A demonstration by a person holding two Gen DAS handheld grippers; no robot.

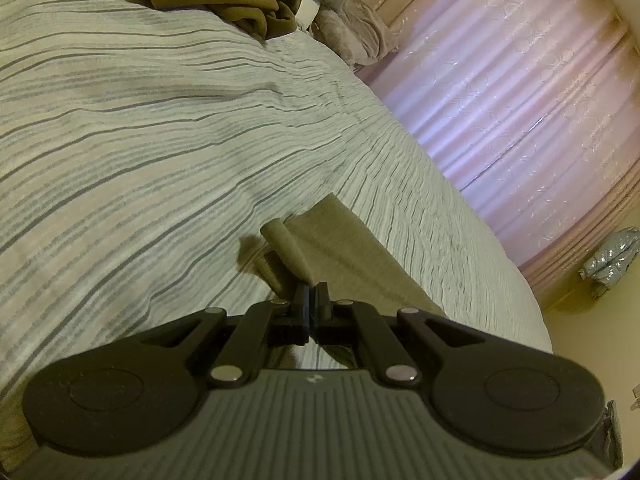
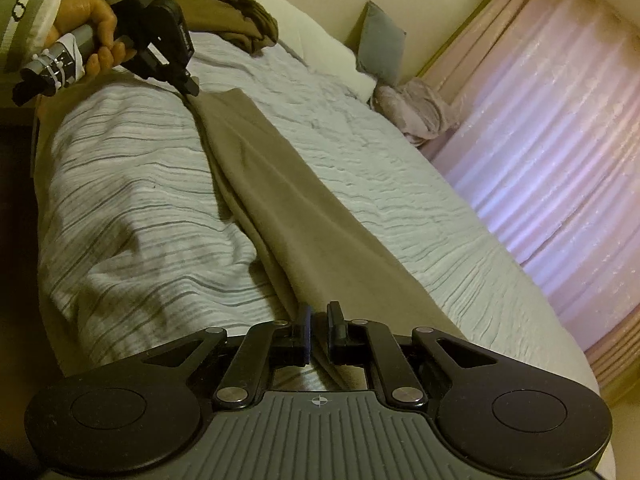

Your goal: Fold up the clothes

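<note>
Cloth: long tan garment point(image 2: 288, 184) stretched across the striped bed point(image 2: 120, 184).
Left tool point(image 2: 192, 87): clamped on the garment's far end.
Right tool point(image 2: 319, 320): jaws narrowly parted — near end lies between, ungripped.

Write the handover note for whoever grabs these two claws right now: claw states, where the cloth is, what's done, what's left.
Left claw: shut on the far end of the tan garment, held just above the striped bedspread.
Right claw: jaws parted, nothing pinched; the garment's near end lies under and between them.
Garment: stretched in a long narrow strip along the bed, apparently already folded lengthwise.
A brown pile of clothes sits near the pillows.
Left: probably bring one end over to the other, flatten, then take on the pile.
</note>
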